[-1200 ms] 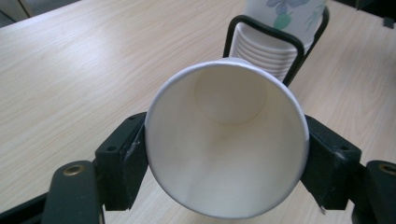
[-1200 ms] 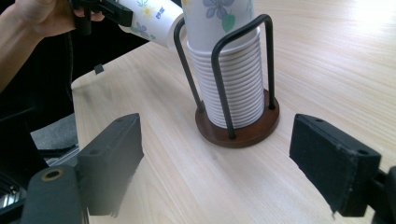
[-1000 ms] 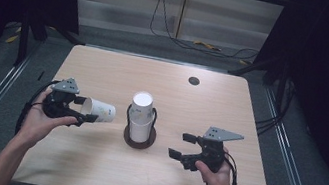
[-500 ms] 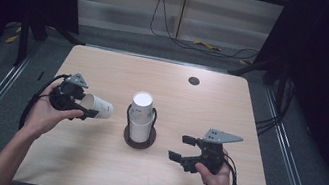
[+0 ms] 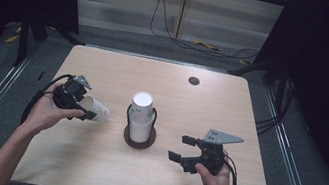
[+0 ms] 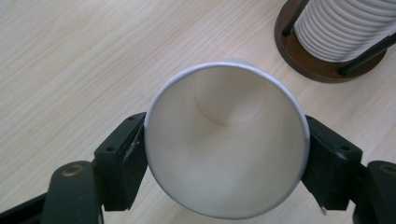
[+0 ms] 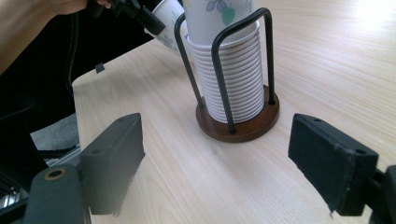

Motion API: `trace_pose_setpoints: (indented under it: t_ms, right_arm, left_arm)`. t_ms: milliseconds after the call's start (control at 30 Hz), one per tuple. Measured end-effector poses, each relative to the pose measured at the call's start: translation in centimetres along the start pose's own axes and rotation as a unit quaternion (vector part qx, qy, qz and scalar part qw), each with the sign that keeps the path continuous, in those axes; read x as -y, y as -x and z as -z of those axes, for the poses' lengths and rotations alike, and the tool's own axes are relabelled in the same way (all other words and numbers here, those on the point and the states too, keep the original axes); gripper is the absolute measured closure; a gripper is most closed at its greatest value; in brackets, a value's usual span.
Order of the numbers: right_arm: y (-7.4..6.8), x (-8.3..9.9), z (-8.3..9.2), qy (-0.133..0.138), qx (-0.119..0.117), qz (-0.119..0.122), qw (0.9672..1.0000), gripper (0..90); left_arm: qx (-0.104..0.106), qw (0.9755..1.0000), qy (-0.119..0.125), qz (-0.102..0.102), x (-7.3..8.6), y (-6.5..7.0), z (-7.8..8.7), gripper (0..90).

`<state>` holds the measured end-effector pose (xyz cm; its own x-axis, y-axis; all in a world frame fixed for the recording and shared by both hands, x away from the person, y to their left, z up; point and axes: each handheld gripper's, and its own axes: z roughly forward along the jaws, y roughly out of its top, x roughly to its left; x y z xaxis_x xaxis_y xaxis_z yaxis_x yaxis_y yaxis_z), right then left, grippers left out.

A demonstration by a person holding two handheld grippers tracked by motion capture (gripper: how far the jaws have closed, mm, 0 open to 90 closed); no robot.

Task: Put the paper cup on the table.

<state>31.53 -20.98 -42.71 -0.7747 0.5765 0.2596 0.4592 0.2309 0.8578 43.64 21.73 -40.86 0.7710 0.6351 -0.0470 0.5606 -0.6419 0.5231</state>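
My left gripper (image 5: 83, 106) is shut on a white paper cup (image 5: 95, 109), held on its side just above the table, left of the cup holder. In the left gripper view I look straight into the cup (image 6: 226, 144), a pad (image 6: 122, 161) pressed against each side of its rim. A stack of white cups (image 5: 141, 116) stands upside down in a dark wire holder with a round brown base (image 5: 138, 142) at mid-table. My right gripper (image 5: 182, 149) hovers open to the right of the holder, pointing at it; the stack (image 7: 231, 81) shows ahead between its spread jaws.
A small dark round grommet (image 5: 193, 81) sits in the wooden table top (image 5: 120, 72) near the back edge. Cables (image 5: 34, 98) trail from the left gripper off the table's left side. Dark floor and stand legs surround the table.
My left gripper has carried the cup slightly toward the near side and tipped it, so its base now points down and right. The right gripper has stayed put.
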Motion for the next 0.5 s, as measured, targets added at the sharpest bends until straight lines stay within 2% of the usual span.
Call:
trace_pose_setpoints:
  t_ms: [67, 200, 367, 467, 500]
  right_arm:
    - [0.0, 0.0, 0.0, 0.0, 0.001, -0.001, 1.0, 17.6]
    - [0.1, 0.1, -0.2, -0.002, -0.005, -0.004, 1.0, 17.6]
    - [0.1, 0.2, 0.0, -0.003, -0.006, -0.007, 1.0, 17.5]
    - [0.1, 0.2, 0.0, -0.003, -0.006, -0.007, 1.0, 17.5]
    - [0.1, 0.2, 0.0, -0.004, -0.005, -0.008, 1.0, 17.5]
  left_arm:
    - [-0.005, 0.9998, -0.02, 0.002, -0.1, -0.2, 0.0, 25.2]
    - [0.0, 0.9995, -0.03, 0.009, -0.2, -0.6, -0.1, 25.2]
    - [-0.002, 0.9988, -0.05, 0.006, -0.6, -0.5, -0.7, 25.1]
    - [-0.003, 0.9972, -0.074, 0.004, -1.0, -0.2, -1.1, 25.0]
    - [-0.005, 0.9972, -0.074, -0.003, -1.1, -0.3, -1.1, 25.0]
